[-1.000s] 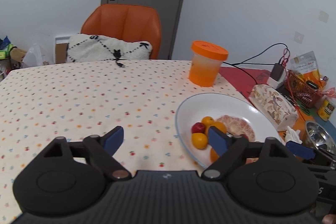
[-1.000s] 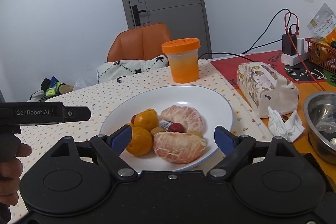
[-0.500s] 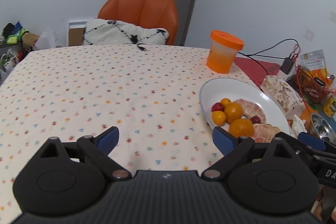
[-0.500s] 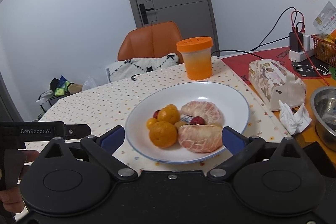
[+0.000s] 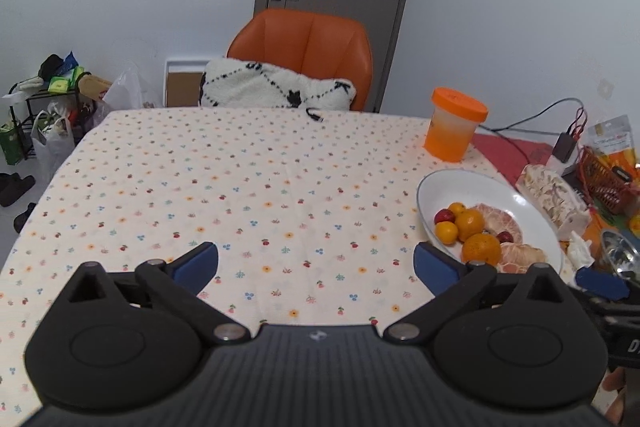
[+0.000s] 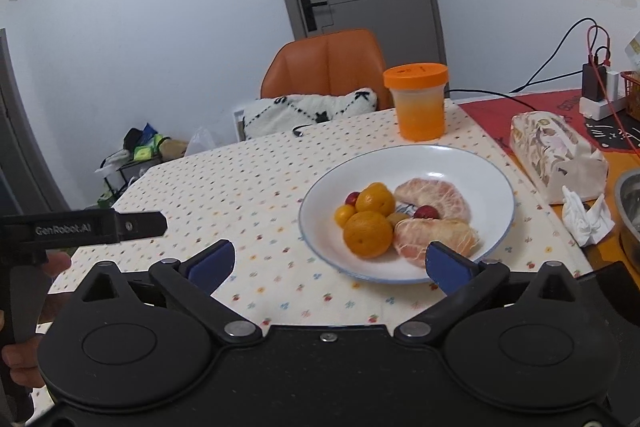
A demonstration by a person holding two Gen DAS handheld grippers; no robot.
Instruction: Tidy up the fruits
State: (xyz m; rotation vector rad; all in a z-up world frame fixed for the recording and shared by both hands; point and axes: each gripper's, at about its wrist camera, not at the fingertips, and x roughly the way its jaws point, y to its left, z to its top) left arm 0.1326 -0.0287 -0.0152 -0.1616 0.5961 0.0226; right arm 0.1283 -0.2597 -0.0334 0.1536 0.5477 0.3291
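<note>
Both of your grippers are now sitting further back from the white plate point(image 6: 472, 163) than a second ago: the right one was hanging over the near rim with fruit between its tips, and the plate is now lying ahead of it.

Left of the plate, your left gripper point(image 5: 316, 263) is hovering over bare dotted tablecloth point(image 5: 224, 187), its blue-tipped fingers point(image 5: 196, 263) spread wide and holding nothing. In the right wrist view its black body is showing at the far left, gripped by your hand point(image 6: 24, 351).

Nearer the plate, your right gripper point(image 6: 330, 261) is hanging low over the cloth with its fingers point(image 6: 210, 261) equally wide apart and empty; the right tip is overlapping the plate's near rim in that view, and whether it is touching cannot be told.

On the plate, the fruit is sitting in one cluster toward the near left: a large orange point(image 6: 367, 234) in front, a second orange point(image 6: 375, 201) behind it, a small yellow-orange fruit point(image 6: 344, 215) to their left, a red fruit point(image 6: 353, 197) at the back, another red fruit point(image 6: 426, 213) between two peeled pomelo segments point(image 6: 434, 195).

Behind the plate is standing an orange-lidded cup point(image 6: 418, 103); right of the plate are lying a patterned tissue pack point(image 6: 556, 151) and a crumpled tissue point(image 6: 584, 217).
</note>
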